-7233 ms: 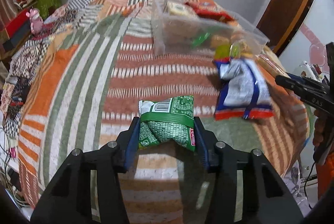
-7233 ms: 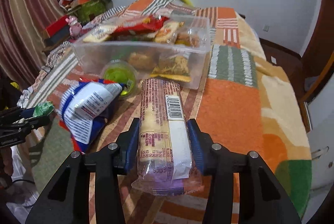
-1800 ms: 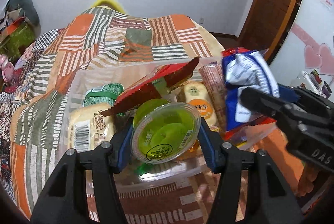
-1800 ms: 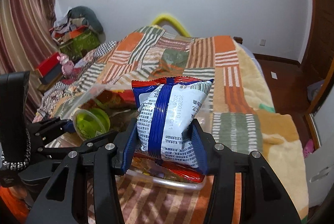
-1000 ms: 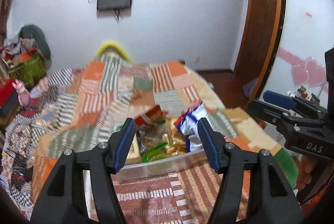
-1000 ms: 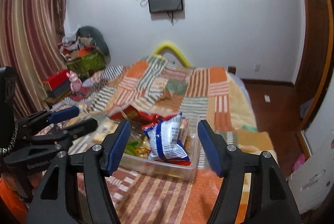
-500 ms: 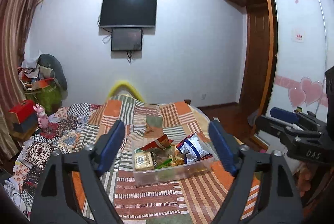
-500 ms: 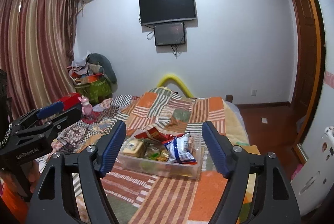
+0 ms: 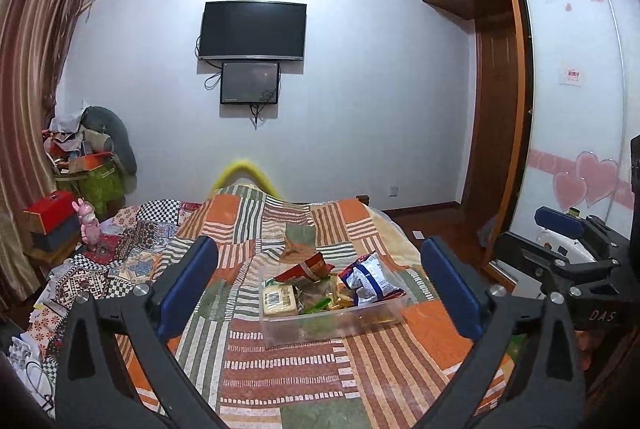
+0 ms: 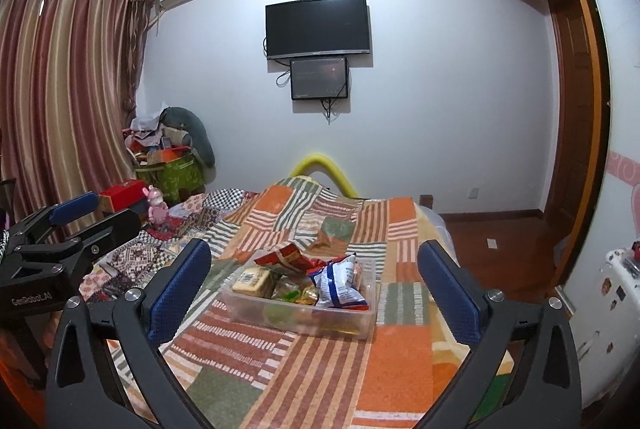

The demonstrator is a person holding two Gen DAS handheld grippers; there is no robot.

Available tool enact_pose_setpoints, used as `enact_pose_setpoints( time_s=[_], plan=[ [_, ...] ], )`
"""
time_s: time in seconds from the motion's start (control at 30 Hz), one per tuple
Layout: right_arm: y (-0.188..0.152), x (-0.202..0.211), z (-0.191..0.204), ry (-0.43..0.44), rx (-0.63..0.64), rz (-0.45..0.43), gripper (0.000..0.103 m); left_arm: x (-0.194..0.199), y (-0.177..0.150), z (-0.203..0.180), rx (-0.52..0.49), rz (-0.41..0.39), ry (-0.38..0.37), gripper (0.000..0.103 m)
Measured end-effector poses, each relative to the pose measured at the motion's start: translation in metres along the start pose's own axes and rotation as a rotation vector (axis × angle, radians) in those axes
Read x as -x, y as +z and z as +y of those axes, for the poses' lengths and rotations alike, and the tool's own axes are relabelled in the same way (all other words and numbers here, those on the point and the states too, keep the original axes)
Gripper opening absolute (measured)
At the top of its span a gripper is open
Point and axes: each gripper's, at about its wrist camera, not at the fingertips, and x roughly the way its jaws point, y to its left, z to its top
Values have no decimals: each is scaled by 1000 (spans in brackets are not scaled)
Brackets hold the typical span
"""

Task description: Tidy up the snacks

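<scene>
A clear plastic bin (image 9: 320, 329) full of snacks sits on the striped patchwork bedspread (image 9: 280, 369); it also shows in the right wrist view (image 10: 320, 325). Inside lie a blue and white bag (image 9: 370, 279), a red packet (image 9: 306, 267) and a yellow pack (image 9: 279, 301). My left gripper (image 9: 320, 289) is wide open and empty, held well back and above the bed. My right gripper (image 10: 314, 289) is wide open and empty, also far back. Each gripper shows at the edge of the other's view, the right one (image 9: 560, 229) and the left one (image 10: 76, 217).
A TV (image 9: 253, 31) hangs on the far wall. Piled clutter and a red box (image 9: 52, 217) stand at the left by the curtains. A wooden wardrobe and door (image 9: 500, 109) are at the right. A white appliance (image 10: 616, 293) stands at the bed's right.
Both grippers let go of their snacks into the bin, opened wide and pulled far back and up from the bed. All loose snacks now lie in the bin.
</scene>
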Motion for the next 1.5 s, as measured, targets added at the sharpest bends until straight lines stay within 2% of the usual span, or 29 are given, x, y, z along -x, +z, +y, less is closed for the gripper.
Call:
enact_pose_setpoints(
  time_s=[1.5],
  plan=[
    [-3, 10, 2, -3, -4, -3, 103, 1, -3, -9, -21, -6, -17, 103]
  ],
)
